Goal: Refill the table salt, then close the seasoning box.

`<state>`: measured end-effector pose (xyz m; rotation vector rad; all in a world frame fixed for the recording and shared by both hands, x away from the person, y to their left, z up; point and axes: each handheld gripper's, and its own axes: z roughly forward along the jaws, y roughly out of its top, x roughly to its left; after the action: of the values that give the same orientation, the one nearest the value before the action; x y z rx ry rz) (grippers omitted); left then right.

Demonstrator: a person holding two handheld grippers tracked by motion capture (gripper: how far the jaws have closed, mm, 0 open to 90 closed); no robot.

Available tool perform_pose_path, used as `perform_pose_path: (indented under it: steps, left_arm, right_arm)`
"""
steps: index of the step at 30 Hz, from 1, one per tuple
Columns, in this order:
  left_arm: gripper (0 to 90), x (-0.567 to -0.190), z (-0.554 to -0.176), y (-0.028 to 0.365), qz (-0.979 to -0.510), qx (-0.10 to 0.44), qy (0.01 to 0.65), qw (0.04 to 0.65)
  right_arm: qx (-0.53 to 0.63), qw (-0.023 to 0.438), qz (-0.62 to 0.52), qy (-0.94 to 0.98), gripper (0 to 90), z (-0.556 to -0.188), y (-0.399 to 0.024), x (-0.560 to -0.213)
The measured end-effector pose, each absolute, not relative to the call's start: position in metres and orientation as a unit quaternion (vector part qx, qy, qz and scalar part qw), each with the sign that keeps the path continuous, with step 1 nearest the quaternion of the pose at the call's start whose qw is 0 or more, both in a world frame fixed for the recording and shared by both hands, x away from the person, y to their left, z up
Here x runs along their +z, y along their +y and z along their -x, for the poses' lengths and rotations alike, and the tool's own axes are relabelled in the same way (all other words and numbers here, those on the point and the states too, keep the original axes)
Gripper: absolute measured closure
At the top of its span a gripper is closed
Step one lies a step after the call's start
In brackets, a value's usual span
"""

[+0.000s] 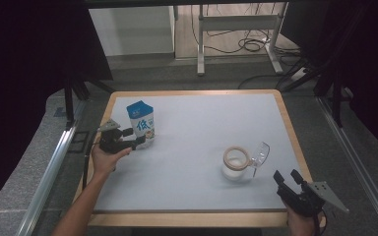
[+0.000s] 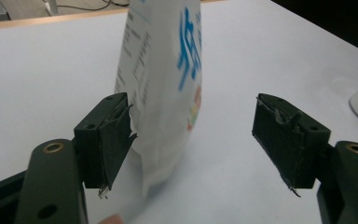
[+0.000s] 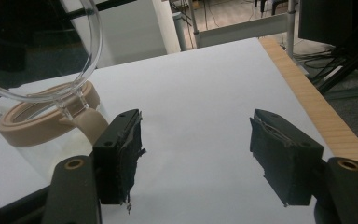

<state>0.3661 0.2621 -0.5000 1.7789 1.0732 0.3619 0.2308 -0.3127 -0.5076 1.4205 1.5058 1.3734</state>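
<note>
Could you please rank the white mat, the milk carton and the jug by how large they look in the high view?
1. White mat: by far the largest, covering nearly the whole tabletop.
2. Milk carton and jug with its open clear lid: too alike to rank; the carton stands taller, the jug spreads wider and sits nearer the camera.

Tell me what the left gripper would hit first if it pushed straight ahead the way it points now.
The milk carton. It stands upright between the open jaws of the left gripper, nearer one pad, perhaps touching it; depth is hard to judge. A gap shows at the other.
</note>
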Motion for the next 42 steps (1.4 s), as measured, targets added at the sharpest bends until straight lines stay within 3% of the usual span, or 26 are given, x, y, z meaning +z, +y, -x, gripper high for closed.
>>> perform_pose_path:
  steps: [7,17,42]
  left_arm:
    - [28.8,-0.509,-0.341,0.260,-0.743,0.162,0.437,0.480]
    - [28.8,-0.519,-0.322,0.247,-0.759,0.148,0.421,0.474]
    - [28.6,-0.528,-0.302,0.232,-0.763,0.128,0.412,0.482]
  right_arm:
    - [0.525,0.322,-0.535,0.578,49.5,-0.233,-0.318,-0.506]
    - [0.537,0.316,-0.502,0.600,90.0,-0.238,-0.322,-0.491]
    - [0.567,0.294,-0.445,0.628,90.0,-0.244,-0.276,-0.466]
